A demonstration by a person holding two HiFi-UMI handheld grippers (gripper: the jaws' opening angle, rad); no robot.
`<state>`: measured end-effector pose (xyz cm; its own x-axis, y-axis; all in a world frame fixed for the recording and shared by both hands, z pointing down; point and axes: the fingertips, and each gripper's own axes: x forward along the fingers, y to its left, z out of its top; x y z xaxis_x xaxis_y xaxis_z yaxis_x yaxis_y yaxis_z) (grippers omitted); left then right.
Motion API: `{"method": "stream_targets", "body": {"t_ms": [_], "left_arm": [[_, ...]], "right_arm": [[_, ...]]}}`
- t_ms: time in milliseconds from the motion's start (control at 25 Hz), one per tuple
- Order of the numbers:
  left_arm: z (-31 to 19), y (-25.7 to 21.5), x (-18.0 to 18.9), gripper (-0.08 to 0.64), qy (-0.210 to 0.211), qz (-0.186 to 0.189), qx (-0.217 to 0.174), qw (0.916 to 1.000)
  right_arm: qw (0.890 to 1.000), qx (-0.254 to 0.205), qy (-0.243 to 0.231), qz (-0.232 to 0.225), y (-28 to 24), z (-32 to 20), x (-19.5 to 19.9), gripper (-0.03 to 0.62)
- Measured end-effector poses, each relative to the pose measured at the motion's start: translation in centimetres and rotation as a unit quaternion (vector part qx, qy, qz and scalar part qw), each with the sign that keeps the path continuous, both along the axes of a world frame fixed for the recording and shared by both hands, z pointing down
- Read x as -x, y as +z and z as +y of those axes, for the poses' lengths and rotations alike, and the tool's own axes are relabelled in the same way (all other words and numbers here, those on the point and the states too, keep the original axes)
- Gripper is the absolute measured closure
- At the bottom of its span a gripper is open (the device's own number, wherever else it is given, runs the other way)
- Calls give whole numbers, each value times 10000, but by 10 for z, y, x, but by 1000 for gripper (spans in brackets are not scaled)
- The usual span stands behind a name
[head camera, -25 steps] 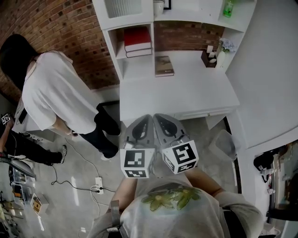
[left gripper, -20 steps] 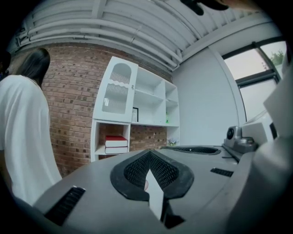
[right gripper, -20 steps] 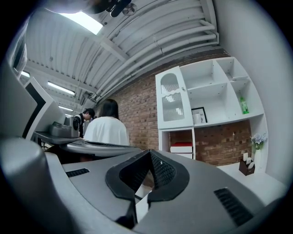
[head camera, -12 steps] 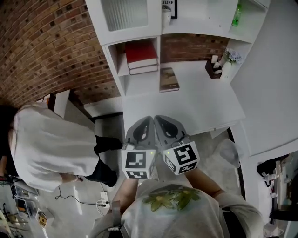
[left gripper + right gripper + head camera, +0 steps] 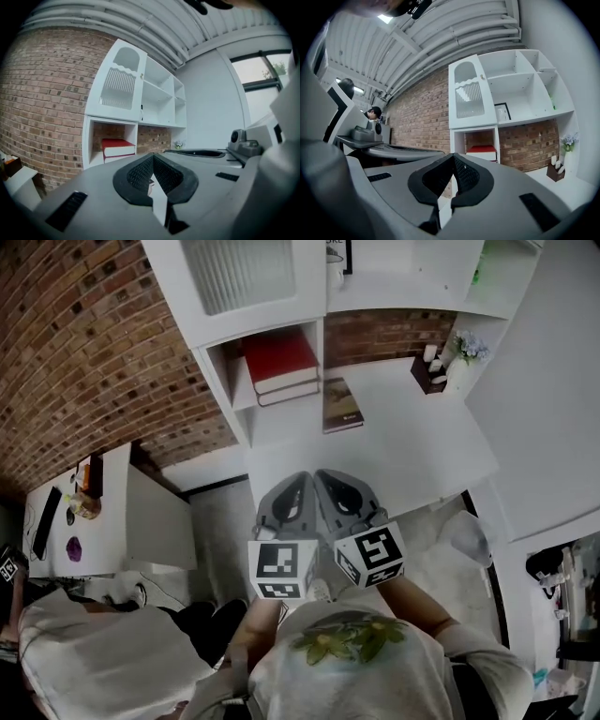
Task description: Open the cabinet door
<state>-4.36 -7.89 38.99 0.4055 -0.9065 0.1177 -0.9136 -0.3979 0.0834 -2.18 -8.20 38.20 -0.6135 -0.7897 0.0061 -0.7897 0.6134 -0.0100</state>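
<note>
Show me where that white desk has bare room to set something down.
Bare: the front and middle of the desk, from the brown book across to the right edge. Crowded: the back right corner, with the brown holder and flower vase; the left cubby holds red books.

Grey claws point(image 5: 310, 476), leaf-print shirt point(image 5: 349, 657)

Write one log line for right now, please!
left gripper: shut, empty | right gripper: shut, empty | cabinet door: closed, not yet reached | red book: in cubby below door
</note>
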Motion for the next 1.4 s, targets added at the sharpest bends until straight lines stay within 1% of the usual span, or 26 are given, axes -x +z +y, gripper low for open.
{"method": "stream_targets", "body": {"t_ms": [120, 360, 480, 600, 760, 920, 1080, 1200, 1400], "left_arm": [[-5, 8, 2, 552, 43, 2, 88, 10000], [-15, 15, 1, 552, 53, 146, 121, 9998], [-22, 21, 1, 552, 10, 135, 132, 9998], [-34, 17, 3, 552, 9, 171, 126, 9998], [-48, 13, 2, 552, 74, 99, 223, 9997], [-65, 2, 1, 552, 4, -16, 23, 10000], [-79, -6, -4, 552, 74, -32, -59, 9999], [-90, -12, -10, 552, 137, -131, -151, 9997], [-104, -23, -11, 552, 195, -157, -261, 9993]], "right_arm": [[10000, 50, 50, 43, 5, -5, 1, 572], [9997, 194, 37, 147, 15, -14, 1, 572], [9997, 225, -10, 134, 21, -21, 1, 572], [9996, 235, -79, 143, 21, -33, 4, 572], [9995, 186, -232, 107, 13, -48, 3, 572], [9992, 193, -342, 76, 8, -64, 3, 572], [9988, 153, -447, 111, 2, -80, -1, 572], [9985, 169, -516, 56, -2, -91, -6, 572], [9978, -87, -639, 151, -13, -105, -6, 572]]}}
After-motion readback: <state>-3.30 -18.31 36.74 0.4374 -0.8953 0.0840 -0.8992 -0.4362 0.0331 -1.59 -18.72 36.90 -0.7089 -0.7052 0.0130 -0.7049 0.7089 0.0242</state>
